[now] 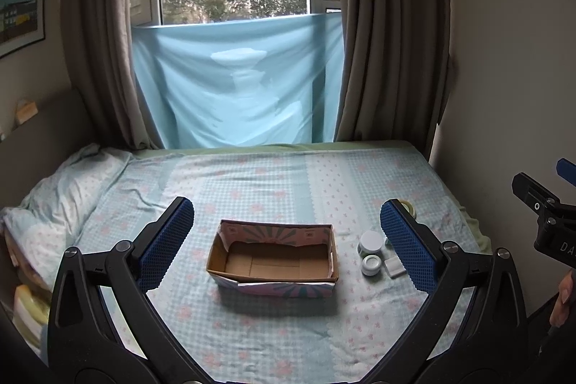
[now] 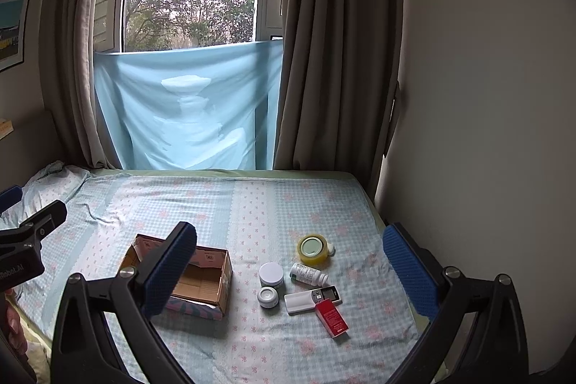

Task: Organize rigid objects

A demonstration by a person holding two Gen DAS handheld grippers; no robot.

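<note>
Here both the left gripper (image 1: 288, 240) and right gripper (image 2: 289, 269) hover spread wide, holding nothing; the cardboard box (image 1: 273, 258) lies ahead of the left, jars (image 2: 270, 274) and tape roll (image 2: 313, 249) ahead of the right.

An open cardboard box (image 2: 201, 279) with patterned outer walls sits upright and empty on the bed. To its right cluster a white-lidded jar (image 2: 271, 274), a small round white container (image 2: 268, 297), a yellow tape roll (image 2: 312, 249), a white pill bottle (image 2: 309, 274) lying on its side, a white remote-like device (image 2: 311, 299) and a red box (image 2: 332, 317) lying flat, overlapping the device's near edge.
</note>
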